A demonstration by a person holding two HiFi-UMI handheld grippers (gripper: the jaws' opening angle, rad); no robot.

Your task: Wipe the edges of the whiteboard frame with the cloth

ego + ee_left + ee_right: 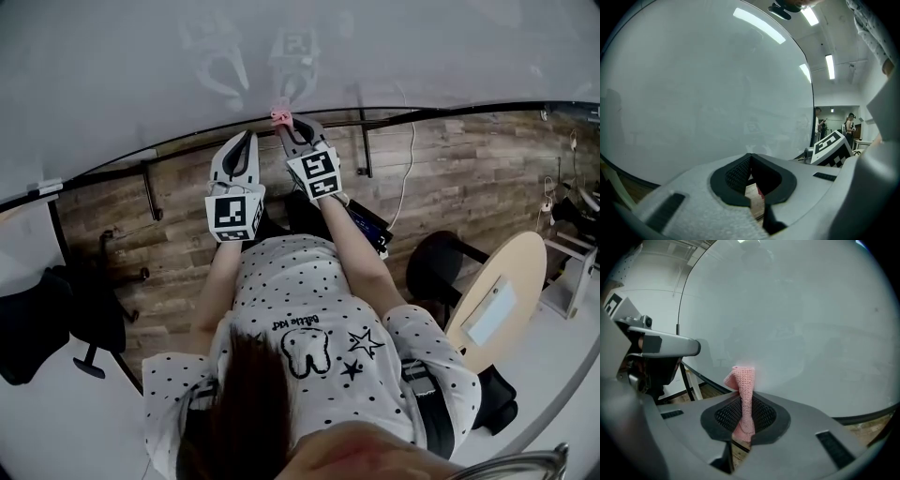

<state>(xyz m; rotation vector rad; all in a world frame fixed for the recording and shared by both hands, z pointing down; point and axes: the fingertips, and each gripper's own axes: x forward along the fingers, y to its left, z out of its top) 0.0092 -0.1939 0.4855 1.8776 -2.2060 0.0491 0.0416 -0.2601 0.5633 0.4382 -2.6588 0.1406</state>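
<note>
Pink cloth (743, 380), right gripper (743, 400), at whiteboard frame (394, 113); left gripper (244, 142) beside.

Our 2 grippers reach forward side by side.
Left gripper (246, 139) closed and empty; right gripper (292, 126) pinching the cloth (745, 383).

**Whiteboard and Swivel Chairs Mark an Office Workroom**

A large whiteboard (375, 56) in a thin black frame (450, 110), carried on a black metal stand (148, 187), fills the far side of what appears to be an office or meeting room. Wood-plank flooring (469, 178) runs beneath it. A black swivel chair (94, 309) stands at the left. Another dark chair (441, 267) sits at the right, just beside a round, pale-topped surface (520, 262) bearing a white sheet (489, 314). Overhead, long strip lights (829, 66) line a white ceiling. Two people (848, 124) stand at the far end of the room, right of the board.
</note>
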